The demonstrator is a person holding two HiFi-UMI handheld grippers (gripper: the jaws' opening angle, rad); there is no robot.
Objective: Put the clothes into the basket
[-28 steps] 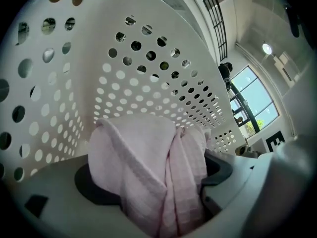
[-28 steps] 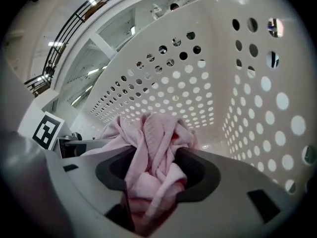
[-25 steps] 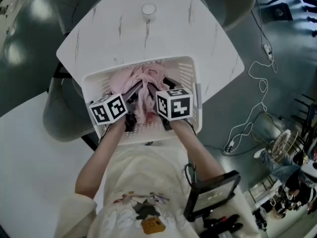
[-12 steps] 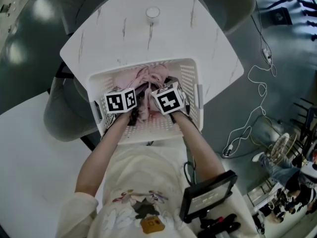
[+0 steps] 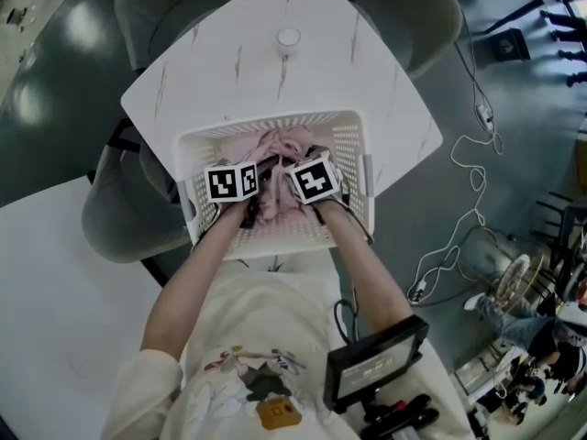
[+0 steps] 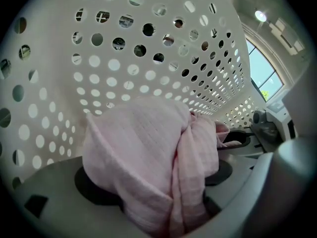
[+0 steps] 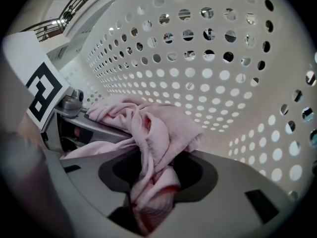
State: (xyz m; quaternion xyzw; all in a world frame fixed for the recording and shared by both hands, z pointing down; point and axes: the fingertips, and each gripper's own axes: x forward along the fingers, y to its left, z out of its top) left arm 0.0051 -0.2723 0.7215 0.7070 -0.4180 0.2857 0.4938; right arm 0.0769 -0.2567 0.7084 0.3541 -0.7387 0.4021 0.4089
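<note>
A white perforated basket (image 5: pixel 352 154) stands on the near part of the white table (image 5: pixel 238 71). Pink clothes (image 5: pixel 282 147) lie bunched inside it. Both grippers reach down into the basket side by side. My left gripper (image 5: pixel 255 183) is shut on a thick fold of the pink garment (image 6: pixel 143 167), which hides most of its pads. My right gripper (image 5: pixel 295 183) has just been closing; a twisted strip of the same pink cloth (image 7: pixel 151 182) runs between its jaws and is pinched there. The basket wall (image 7: pixel 208 88) is close ahead of the right gripper.
A small round lid-like object (image 5: pixel 288 37) sits at the table's far side. Grey chairs (image 5: pixel 119 218) stand around the table. White cables (image 5: pixel 459 236) trail over the floor at the right. A dark screen device (image 5: pixel 371 365) hangs at the person's waist.
Both grippers have sunk lower into the basket with the pink garment. Their marker cubes have rolled and drawn closer together.
</note>
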